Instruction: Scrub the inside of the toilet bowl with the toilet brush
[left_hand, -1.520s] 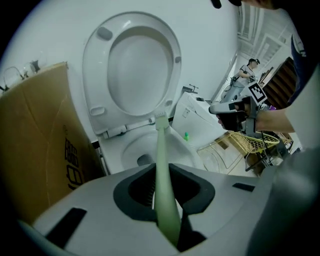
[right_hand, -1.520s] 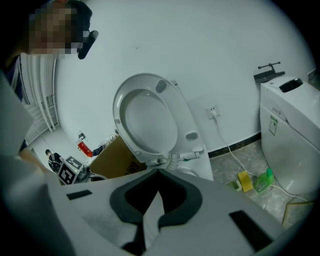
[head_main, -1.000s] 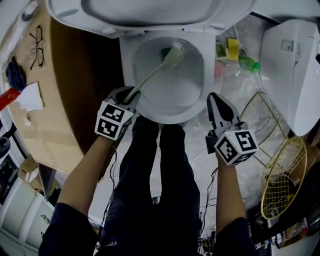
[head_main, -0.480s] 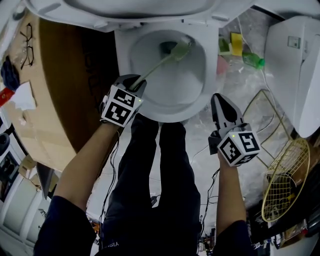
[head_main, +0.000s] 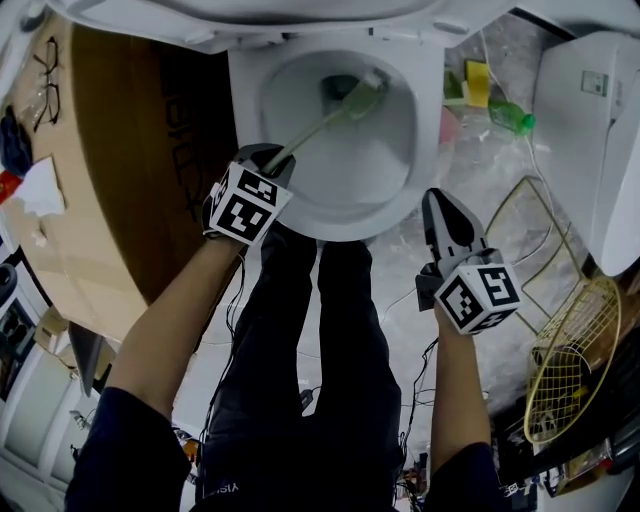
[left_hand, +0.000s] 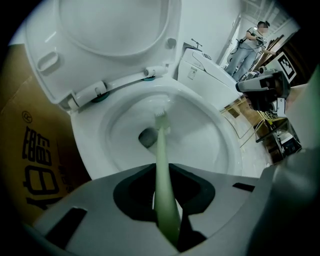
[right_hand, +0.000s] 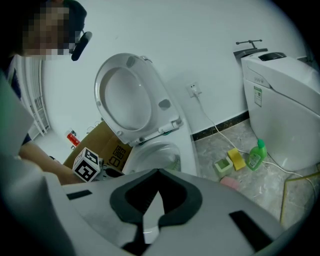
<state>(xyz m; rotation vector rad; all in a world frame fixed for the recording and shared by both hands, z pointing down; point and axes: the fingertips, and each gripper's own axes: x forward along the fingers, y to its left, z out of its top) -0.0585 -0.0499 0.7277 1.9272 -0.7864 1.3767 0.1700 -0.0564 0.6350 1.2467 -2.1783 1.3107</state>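
Note:
The white toilet bowl (head_main: 300, 210) lies at the top centre of the head view with its lid (left_hand: 115, 35) raised. A toilet brush with a pale green handle (head_main: 310, 132) slants into the bowl, its head (head_main: 365, 93) against the far inner wall beside the drain hole (left_hand: 148, 137). My left gripper (head_main: 268, 160) is shut on the handle (left_hand: 164, 175) at the bowl's near-left rim. My right gripper (head_main: 438, 197) hangs shut and empty just outside the bowl's right rim, above the floor. In the right gripper view its closed gripper (right_hand: 152, 210) points toward the toilet (right_hand: 155, 152).
A brown cardboard box (head_main: 120, 180) stands left of the toilet, with glasses (head_main: 45, 75) on it. On the right stands a second white toilet (head_main: 590, 130), with a green bottle (head_main: 505, 118), a yellow sponge (head_main: 475, 80) and a gold wire basket (head_main: 565, 370) nearby. The person's legs (head_main: 310, 330) stand before the bowl.
My left gripper has pushed forward toward the bowl, and the brush head has slid farther up and right along the inner wall. The right gripper has barely moved.

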